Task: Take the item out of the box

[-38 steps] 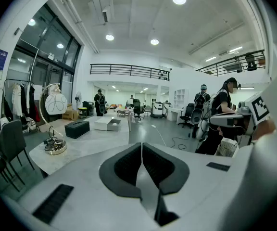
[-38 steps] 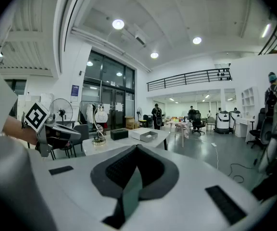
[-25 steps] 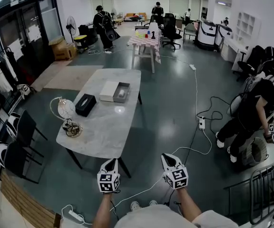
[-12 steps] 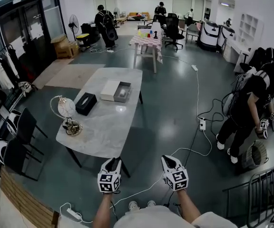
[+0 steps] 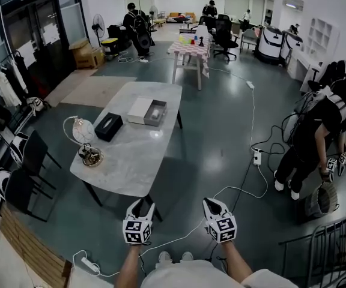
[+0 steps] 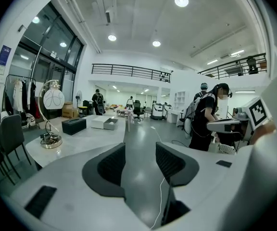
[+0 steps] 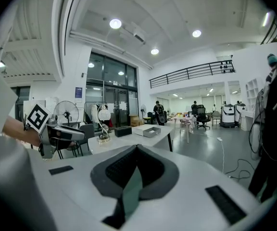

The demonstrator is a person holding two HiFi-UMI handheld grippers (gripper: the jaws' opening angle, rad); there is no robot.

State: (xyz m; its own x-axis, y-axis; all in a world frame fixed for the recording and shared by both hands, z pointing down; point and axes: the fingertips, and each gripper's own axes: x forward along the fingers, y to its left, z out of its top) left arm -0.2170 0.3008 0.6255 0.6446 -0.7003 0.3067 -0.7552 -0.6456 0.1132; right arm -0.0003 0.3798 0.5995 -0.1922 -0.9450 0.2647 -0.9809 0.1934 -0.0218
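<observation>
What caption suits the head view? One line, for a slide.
Left gripper open and right gripper shut, both held low, short of the table with the open box.

Globe lamp point(image 5: 83, 131), floor fan point(image 5: 99, 23)

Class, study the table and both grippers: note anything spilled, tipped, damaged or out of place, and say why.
Nothing stands out. The open box sits flat on the table beside a white slab, the black box lies level, nothing spilled. The left gripper, jaws apart, and right gripper, jaws together, are empty, short of the table.
</observation>
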